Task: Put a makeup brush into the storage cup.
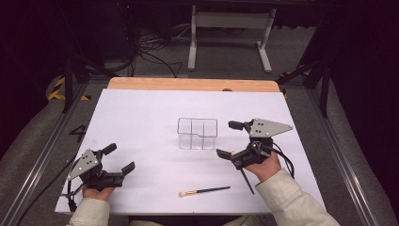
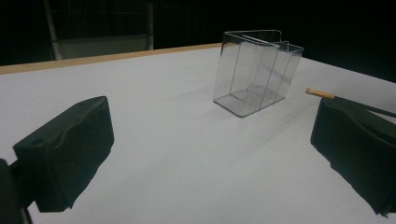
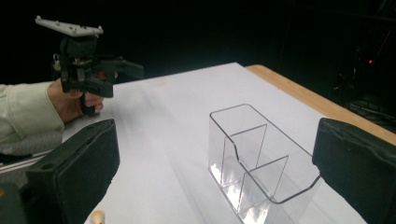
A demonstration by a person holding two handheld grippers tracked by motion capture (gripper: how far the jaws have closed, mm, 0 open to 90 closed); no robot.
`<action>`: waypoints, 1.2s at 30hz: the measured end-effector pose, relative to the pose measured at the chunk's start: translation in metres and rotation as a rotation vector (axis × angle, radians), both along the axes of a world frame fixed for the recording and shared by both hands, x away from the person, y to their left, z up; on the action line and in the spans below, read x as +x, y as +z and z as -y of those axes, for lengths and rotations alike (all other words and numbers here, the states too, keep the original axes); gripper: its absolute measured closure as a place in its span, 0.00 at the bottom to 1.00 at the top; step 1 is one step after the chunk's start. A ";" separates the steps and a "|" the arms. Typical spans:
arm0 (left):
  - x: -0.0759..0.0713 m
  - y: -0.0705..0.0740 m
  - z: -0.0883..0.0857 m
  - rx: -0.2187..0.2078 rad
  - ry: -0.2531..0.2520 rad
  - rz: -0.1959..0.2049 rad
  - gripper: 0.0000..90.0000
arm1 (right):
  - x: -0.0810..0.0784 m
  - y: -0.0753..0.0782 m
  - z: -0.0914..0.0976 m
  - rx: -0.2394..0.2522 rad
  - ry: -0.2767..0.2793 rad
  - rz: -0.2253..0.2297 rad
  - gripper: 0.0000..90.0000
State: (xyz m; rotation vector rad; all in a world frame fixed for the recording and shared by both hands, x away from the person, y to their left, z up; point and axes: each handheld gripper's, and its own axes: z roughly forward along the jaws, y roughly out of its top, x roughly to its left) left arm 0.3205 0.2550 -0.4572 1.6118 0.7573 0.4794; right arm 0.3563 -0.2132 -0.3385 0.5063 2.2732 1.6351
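A clear divided organizer (image 1: 197, 133) stands mid-table (image 1: 141, 117), between both grippers. A brush (image 1: 204, 191) lies nearer the person. The left gripper (image 1: 121, 159) and right gripper (image 1: 231, 139) are wide apart, empty.

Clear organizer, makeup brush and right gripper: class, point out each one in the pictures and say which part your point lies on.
Clear organizer (image 1: 197, 134): high view, on its middle divider.
Makeup brush (image 1: 211, 189): high view, on its black handle.
Right gripper (image 1: 229, 139): high view, midway between its open jaw tips.
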 end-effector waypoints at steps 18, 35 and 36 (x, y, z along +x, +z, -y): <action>0.000 -0.003 0.002 0.058 -0.007 -0.015 0.00 | 0.008 0.001 -0.018 -0.235 0.070 -0.094 0.10; 0.002 -0.004 0.002 0.057 -0.004 -0.020 0.00 | 0.009 -0.006 -0.040 -0.457 0.152 -0.151 0.16; 0.002 -0.004 0.002 0.057 -0.004 -0.020 0.00 | 0.009 -0.007 -0.041 -0.470 0.156 -0.155 0.16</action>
